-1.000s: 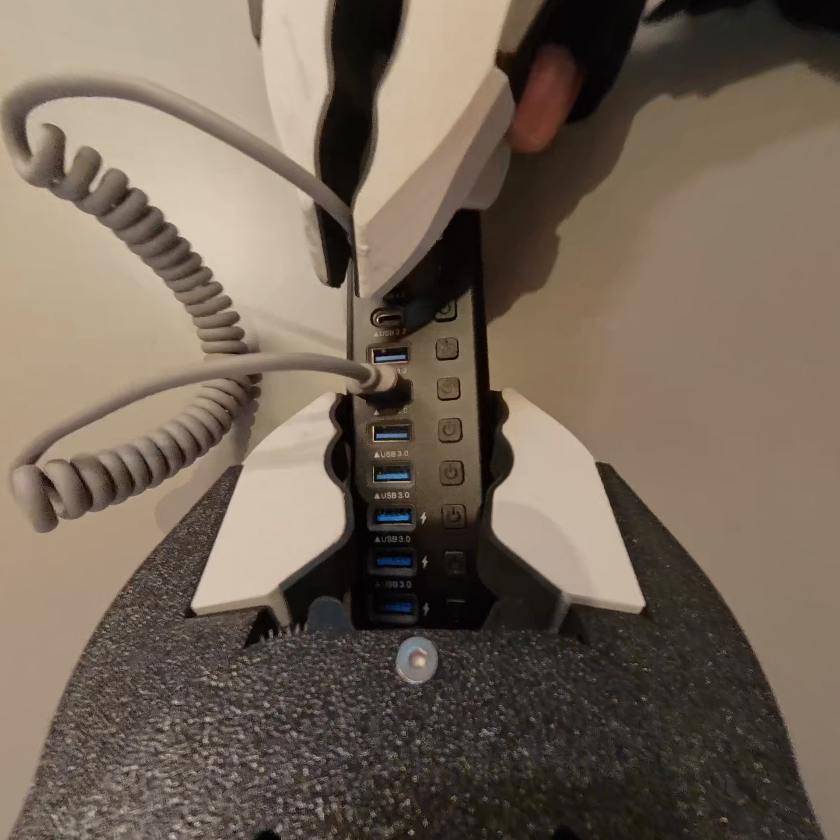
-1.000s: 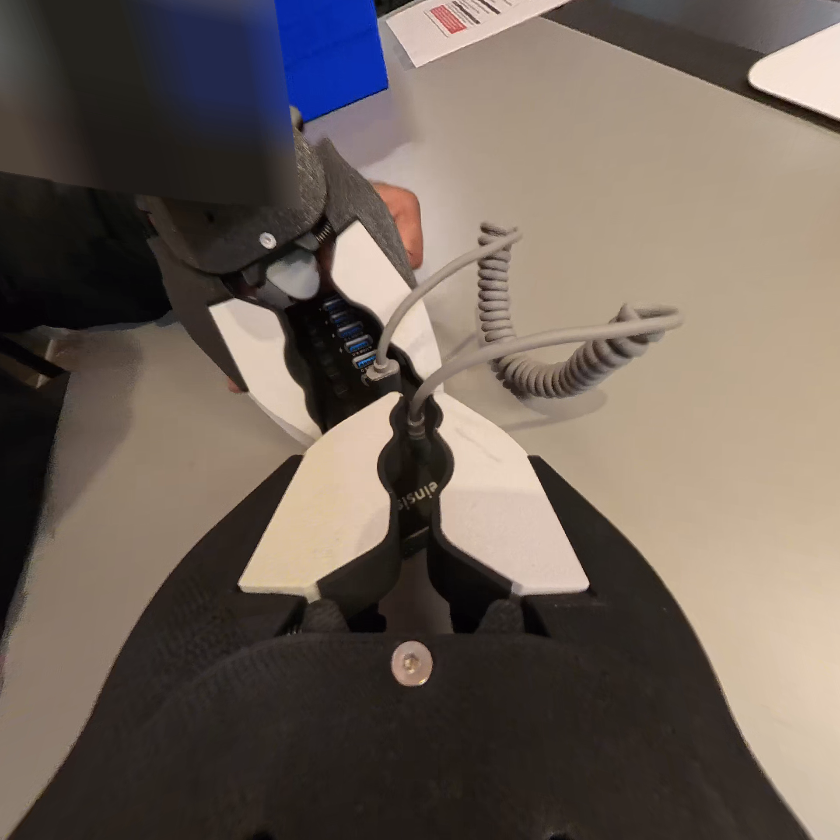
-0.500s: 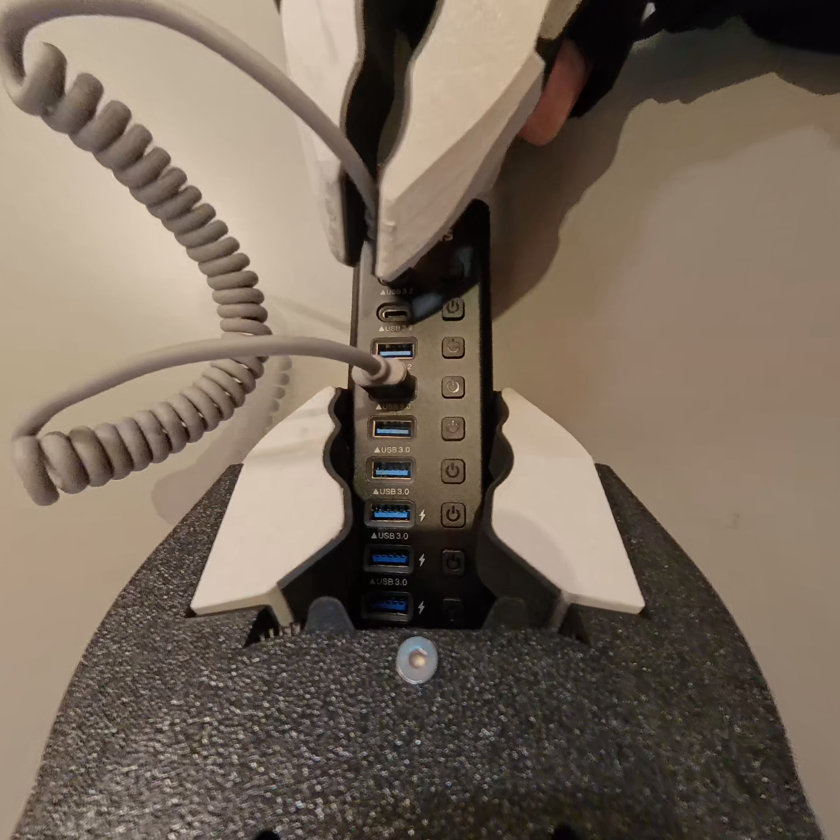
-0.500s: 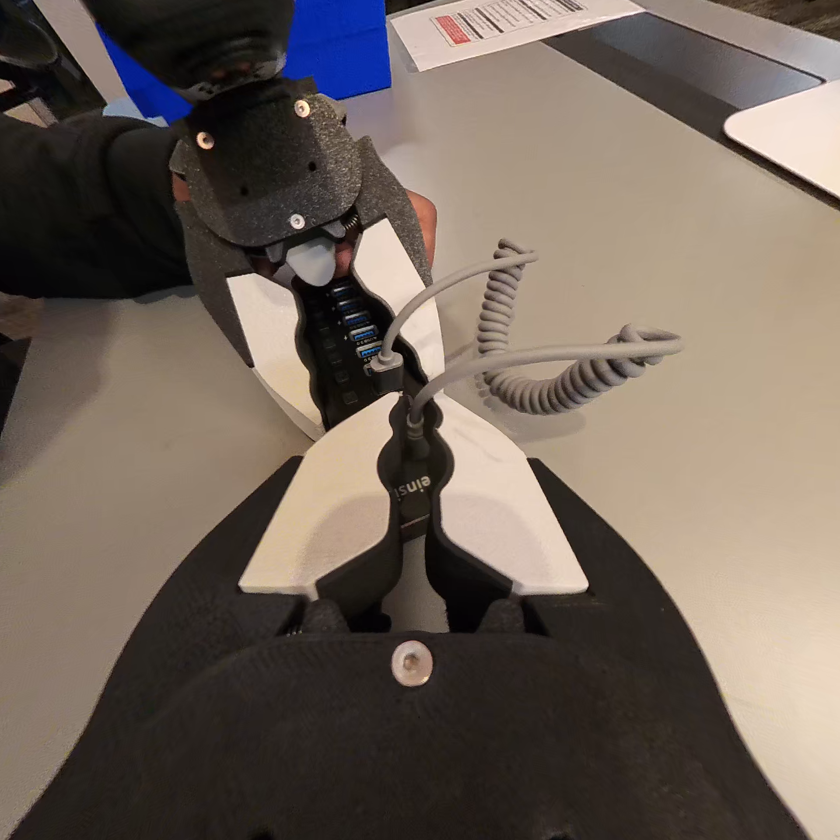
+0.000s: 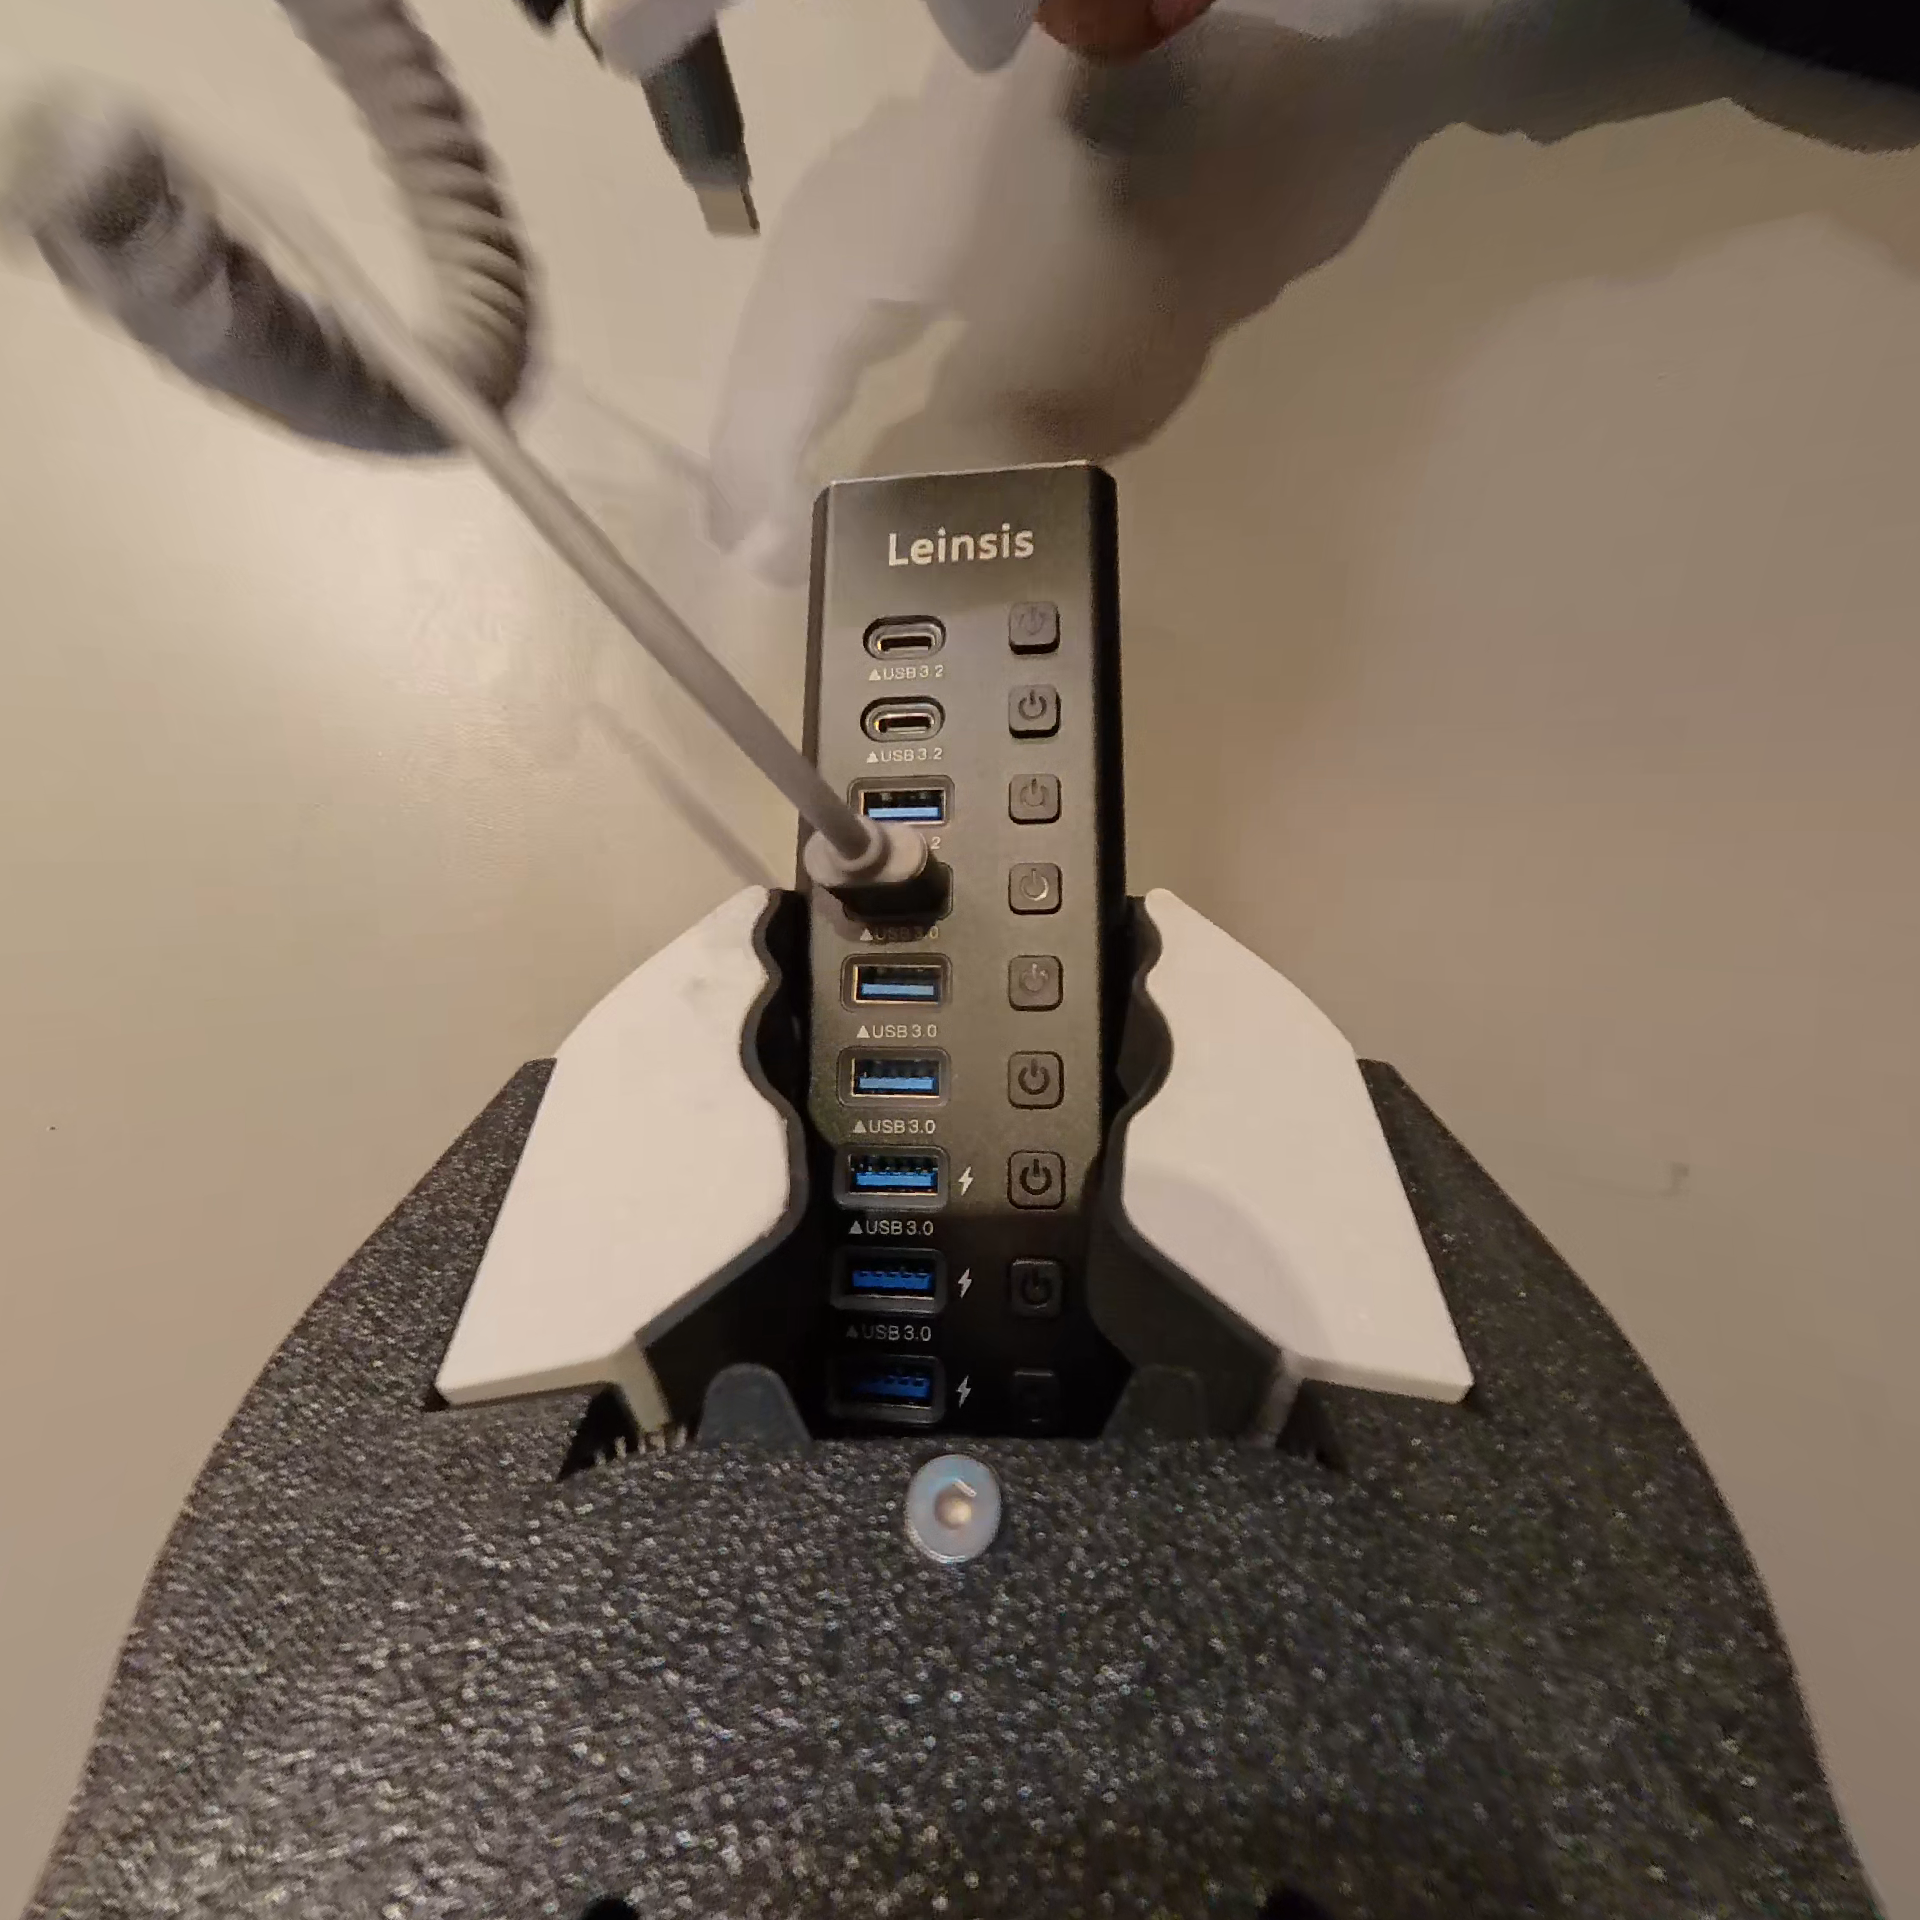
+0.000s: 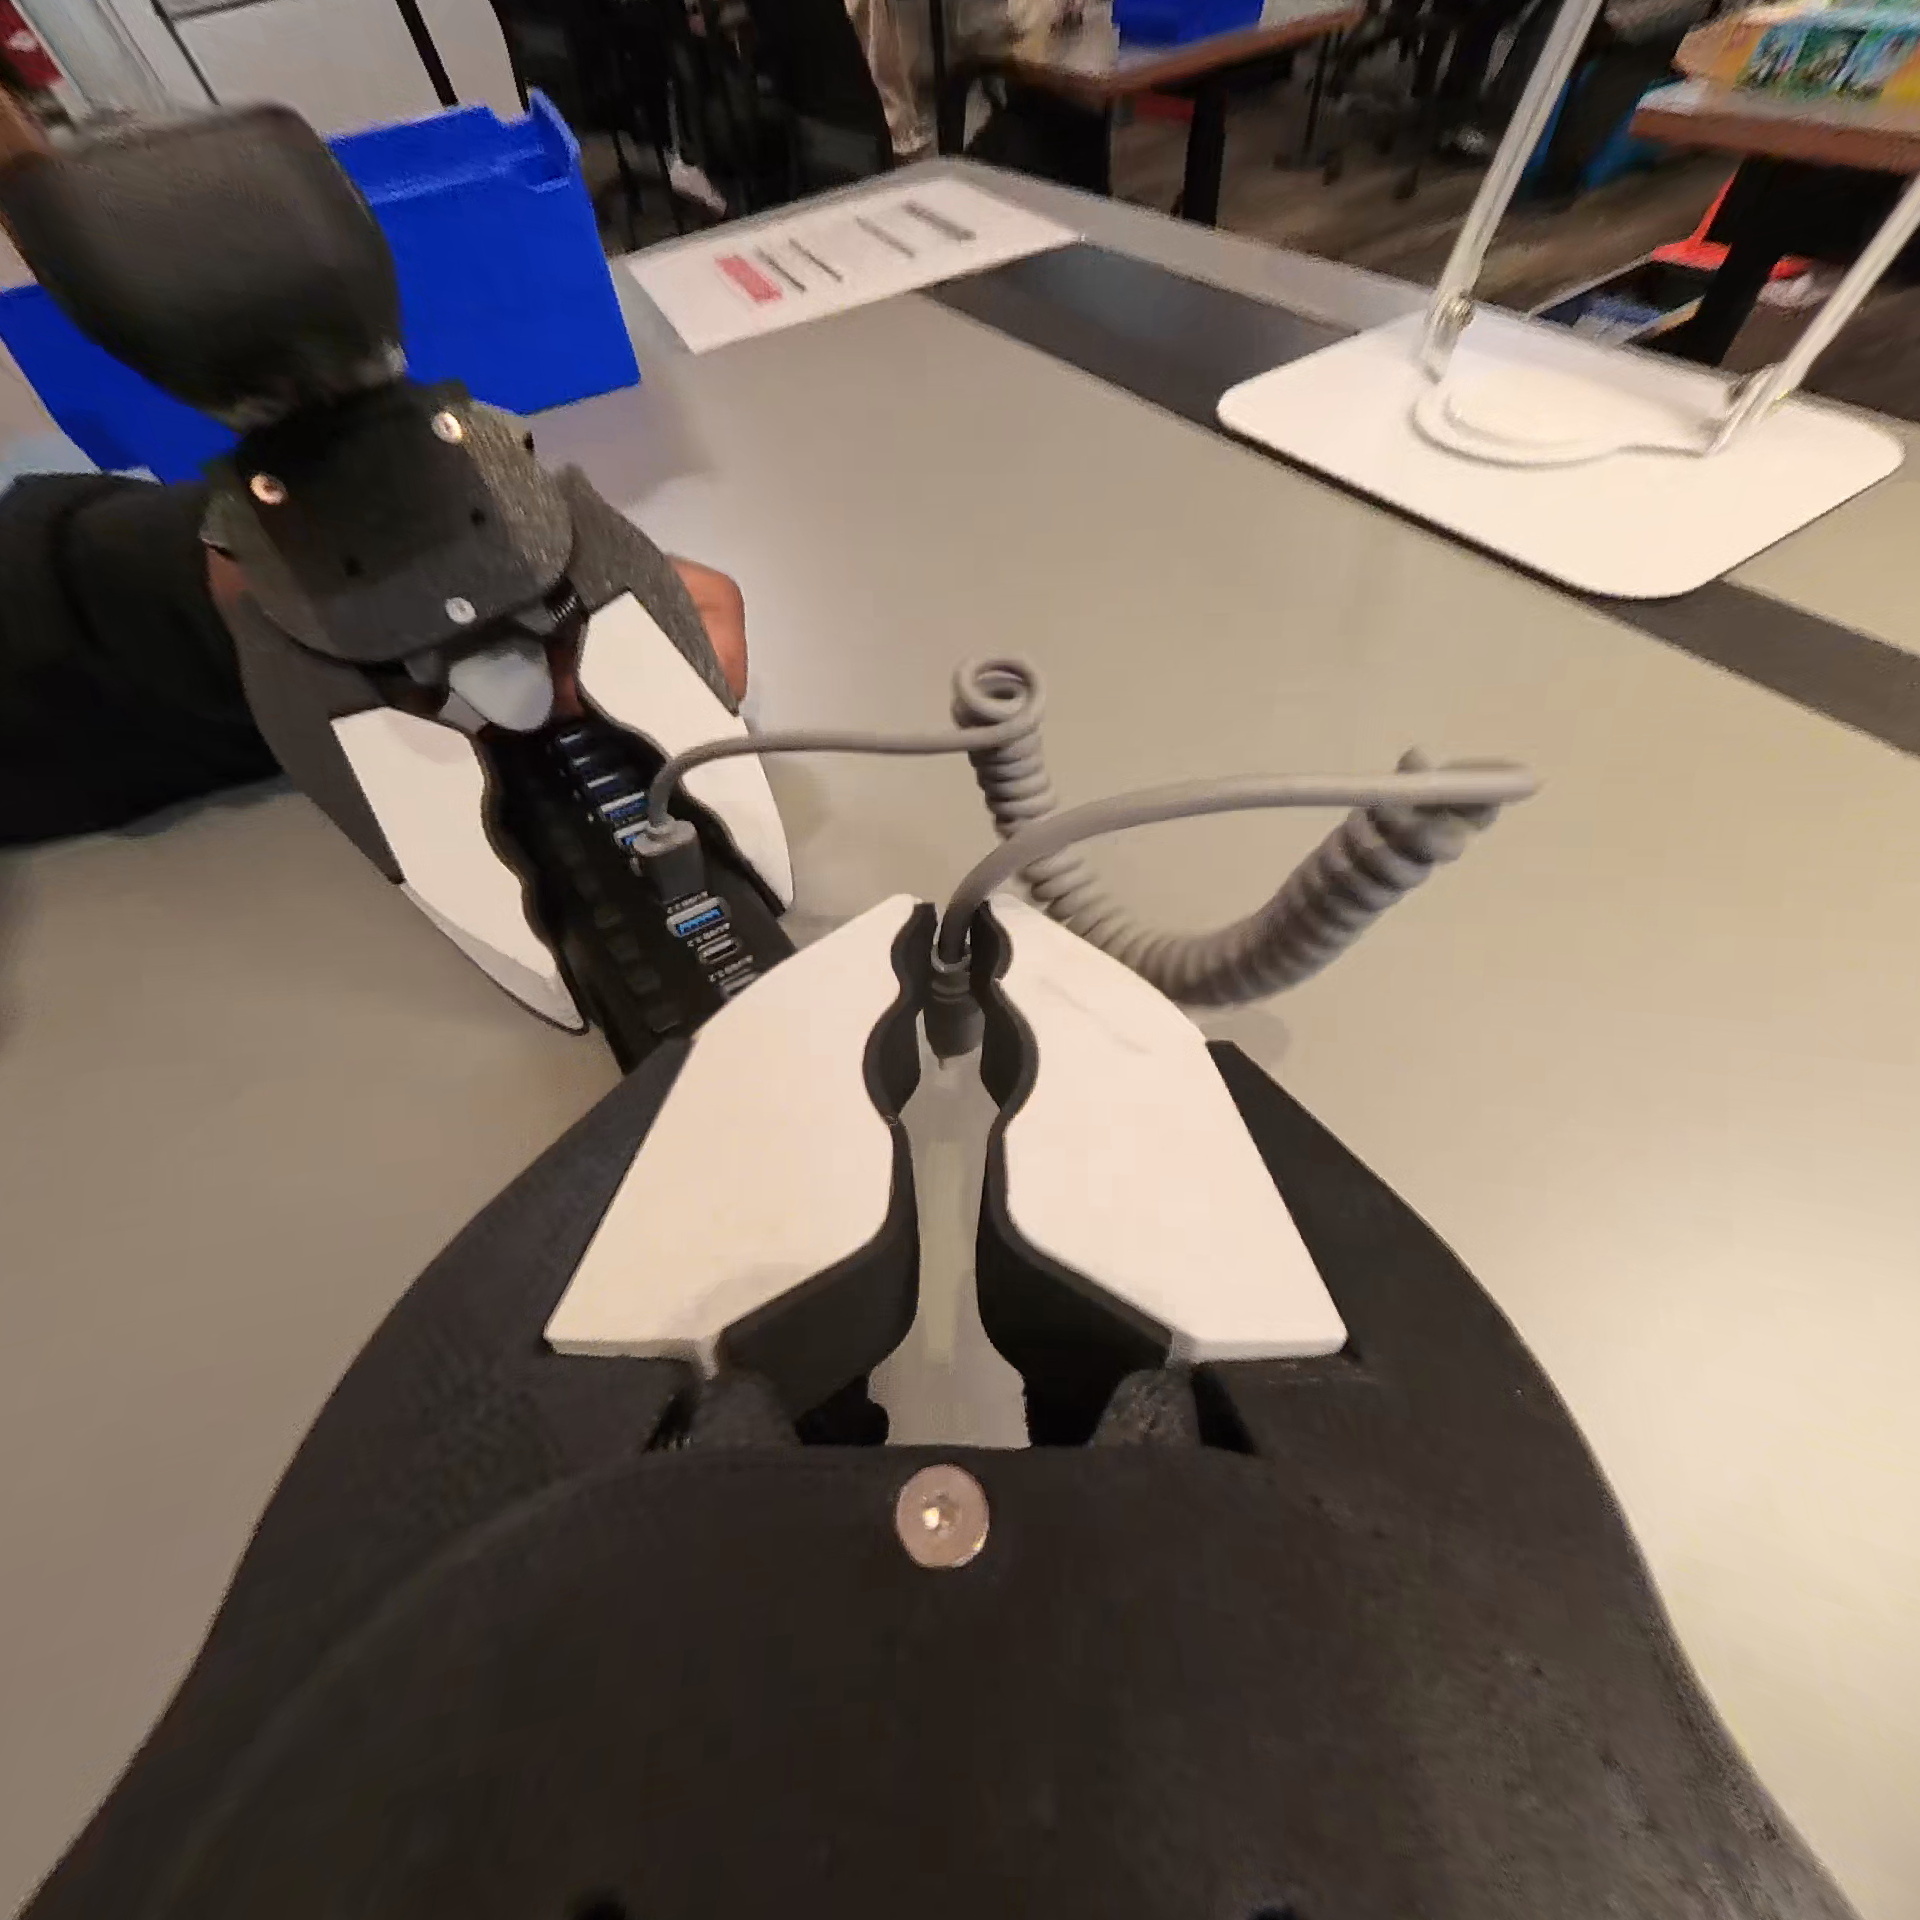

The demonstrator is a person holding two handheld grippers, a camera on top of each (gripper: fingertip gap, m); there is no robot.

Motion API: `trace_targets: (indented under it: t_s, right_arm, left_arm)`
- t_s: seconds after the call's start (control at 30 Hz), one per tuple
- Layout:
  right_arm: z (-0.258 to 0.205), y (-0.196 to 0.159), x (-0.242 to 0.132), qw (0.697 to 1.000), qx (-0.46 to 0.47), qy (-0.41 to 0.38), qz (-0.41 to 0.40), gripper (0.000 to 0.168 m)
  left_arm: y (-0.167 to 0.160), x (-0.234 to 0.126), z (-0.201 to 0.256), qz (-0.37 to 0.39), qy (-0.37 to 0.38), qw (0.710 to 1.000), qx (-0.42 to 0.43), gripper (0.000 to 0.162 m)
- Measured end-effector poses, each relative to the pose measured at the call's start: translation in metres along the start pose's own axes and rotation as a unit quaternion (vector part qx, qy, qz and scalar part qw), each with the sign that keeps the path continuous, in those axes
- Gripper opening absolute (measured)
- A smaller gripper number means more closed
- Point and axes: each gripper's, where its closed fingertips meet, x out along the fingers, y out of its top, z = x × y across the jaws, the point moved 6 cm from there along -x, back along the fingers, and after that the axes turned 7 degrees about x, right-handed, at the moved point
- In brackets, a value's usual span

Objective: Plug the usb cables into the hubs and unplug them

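A black multi-port USB hub (image 5: 1081, 831) lies on the grey table. My left gripper (image 5: 956, 904) is shut on the hub's sides. A grey coiled cable (image 6: 1247, 935) has one plug (image 5: 883, 873) seated in a USB-A port near the hub's middle. My right gripper (image 6: 951, 920) is shut on the cable's other plug (image 6: 951, 1013), held in the air clear of the hub. In the left wrist view that free plug (image 5: 698, 135) shows blurred at the top. The right wrist view also shows the hub (image 6: 665, 935) and the left gripper (image 6: 582, 831).
A blue bin (image 6: 468, 239) stands at the table's far left, with a printed sheet (image 6: 852, 249) beside it. A white base plate with a clear stand (image 6: 1558, 447) sits at the far right. A person's dark sleeve (image 6: 104, 644) rests behind the left gripper. About 12 centimeters separates my left fingertips from my right.
My right gripper has lifted up and away from the hub's far end with the free plug in it. The coiled cable has swung with it. My left gripper still holds the hub.
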Motion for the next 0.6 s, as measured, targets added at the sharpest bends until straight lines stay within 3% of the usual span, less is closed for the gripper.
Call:
trace_targets:
  t_s: [0.03, 0.27, 0.37, 0.6]
  right_arm:
    - [-0.001, -0.003, 0.003, 1.000, 0.005, 0.004, -0.009, 0.006]
    - [-0.002, -0.017, 0.020, 0.997, -0.002, -0.008, -0.072, 0.007]
    - [0.001, -0.024, 0.022, 0.994, -0.004, -0.026, -0.109, 0.019]
    - [0.005, -0.020, -0.001, 0.992, -0.004, -0.046, -0.117, 0.023]
  left_arm:
    - [0.000, 0.000, 0.000, 0.000, 0.000, 1.000, 0.000, 0.061]
    - [0.000, 0.000, -0.001, 0.001, -0.003, 1.000, 0.001, 0.061]
    - [0.000, 0.000, -0.001, 0.001, -0.002, 1.000, 0.002, 0.061]
    - [-0.001, -0.001, -0.001, 0.002, -0.005, 1.000, 0.001, 0.060]
